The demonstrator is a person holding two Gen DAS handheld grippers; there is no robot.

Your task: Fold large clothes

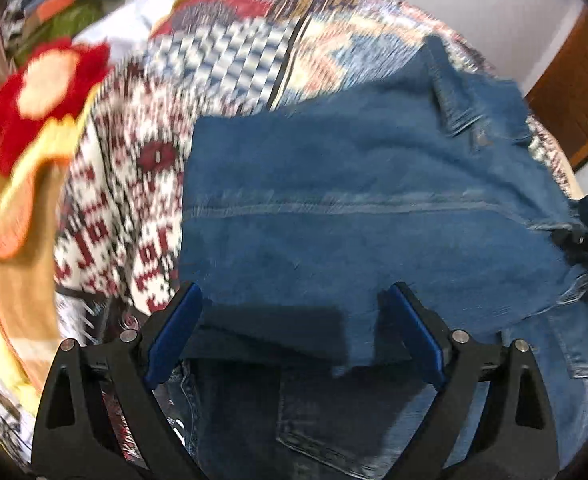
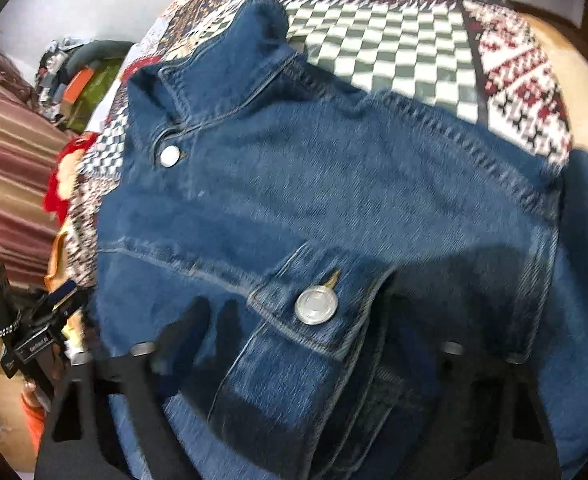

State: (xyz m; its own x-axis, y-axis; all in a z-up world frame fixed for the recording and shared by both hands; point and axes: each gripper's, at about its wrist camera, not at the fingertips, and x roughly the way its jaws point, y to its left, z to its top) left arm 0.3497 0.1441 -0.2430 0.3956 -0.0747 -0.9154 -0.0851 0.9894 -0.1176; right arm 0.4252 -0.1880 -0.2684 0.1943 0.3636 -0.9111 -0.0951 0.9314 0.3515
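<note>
A blue denim jacket point(image 1: 374, 200) lies on a patterned quilt point(image 1: 142, 208). In the left wrist view a folded flap of it hangs over darker denim near me. My left gripper point(image 1: 294, 332) is open, its blue pads astride the flap's near edge, holding nothing. In the right wrist view the jacket point(image 2: 314, 184) shows its collar, a collar button and a chest pocket flap with a silver button point(image 2: 316, 305). My right gripper point(image 2: 294, 360) is blurred and open, its fingers standing wide either side of the pocket. The left gripper's body point(image 2: 34, 328) shows at the left edge.
A red and cream knitted flower piece point(image 1: 42, 96) and a yellow-orange cloth point(image 1: 18, 264) lie left of the jacket. A pile of clothes point(image 1: 58, 12) sits at the far left. A wooden door point(image 1: 574, 92) stands at the right. A striped fabric point(image 2: 6, 184) is at the left.
</note>
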